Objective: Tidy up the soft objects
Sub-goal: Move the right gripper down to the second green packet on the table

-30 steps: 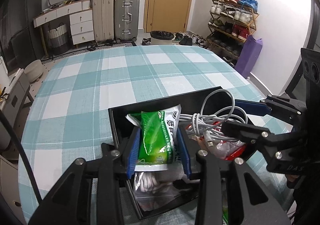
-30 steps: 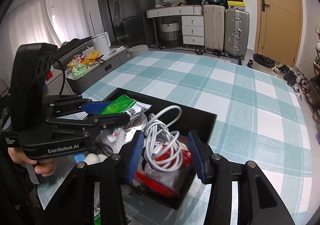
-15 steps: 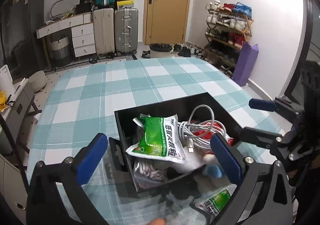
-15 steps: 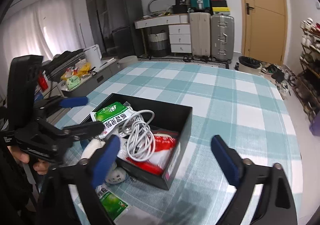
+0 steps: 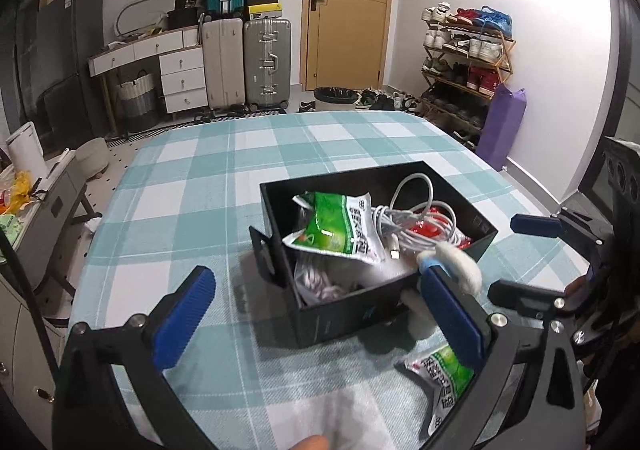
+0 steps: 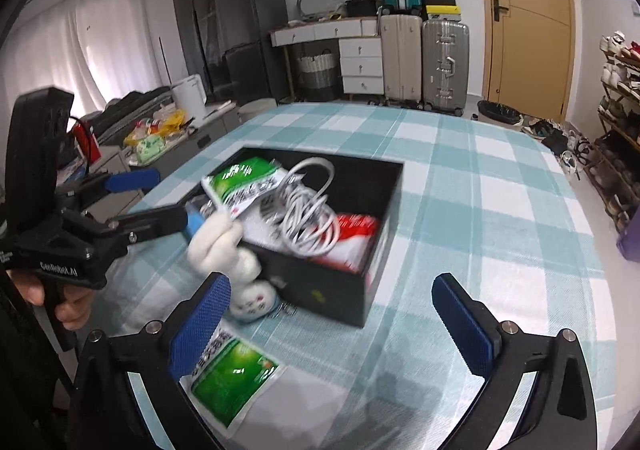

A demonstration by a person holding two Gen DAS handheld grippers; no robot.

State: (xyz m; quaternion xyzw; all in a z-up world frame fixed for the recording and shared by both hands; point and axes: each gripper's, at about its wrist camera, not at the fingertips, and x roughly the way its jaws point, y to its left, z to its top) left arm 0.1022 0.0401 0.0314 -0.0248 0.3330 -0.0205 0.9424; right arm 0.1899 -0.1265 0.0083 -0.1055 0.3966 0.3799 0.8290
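Observation:
A black box sits on the checked tablecloth. It holds a green snack packet, a coiled white cable and a red packet. A white plush toy leans against the box's near wall, outside it. A second green packet lies on the cloth beside it. My left gripper is wide open and empty, pulled back from the box. My right gripper is also wide open and empty.
The table is round with a teal and white cloth. Suitcases and a dresser stand behind it, a shoe rack to the right, a door at the back. A low cabinet with clutter is at the left.
Both grippers let go of the green packet and the cable inside the box, opened wide and drew back. The plush toy and second packet came into view.

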